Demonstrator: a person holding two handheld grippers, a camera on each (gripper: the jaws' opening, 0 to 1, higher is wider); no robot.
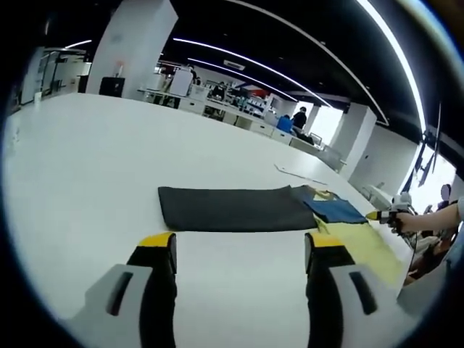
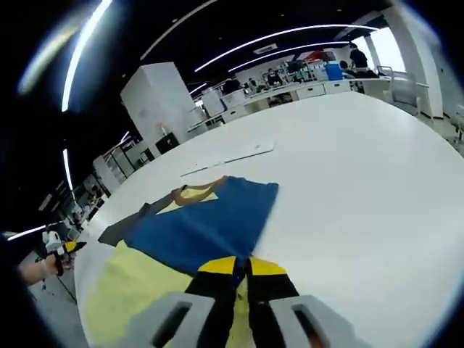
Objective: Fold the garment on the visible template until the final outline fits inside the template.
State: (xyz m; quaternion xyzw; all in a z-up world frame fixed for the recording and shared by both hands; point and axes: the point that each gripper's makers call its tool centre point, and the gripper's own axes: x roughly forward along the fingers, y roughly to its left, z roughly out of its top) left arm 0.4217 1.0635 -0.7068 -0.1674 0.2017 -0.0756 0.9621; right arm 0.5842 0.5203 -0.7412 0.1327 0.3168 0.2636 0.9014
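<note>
Two claws going here, on a big white desk (image 1: 94, 188) in an open office hall with ceiling light strips. My left claw (image 1: 241, 250) hangs open above bare desk, near the dark side of the garment (image 1: 235, 208). My right claw (image 2: 242, 266) is pinched shut on the blue garment's (image 2: 206, 221) near edge, which lies over the yellow template (image 2: 134, 290). Template's partly covered, so I can't see its full outline.

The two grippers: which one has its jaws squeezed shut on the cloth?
The right gripper: its jaws pinch the blue garment's edge. The left gripper's jaws stand apart.
</note>
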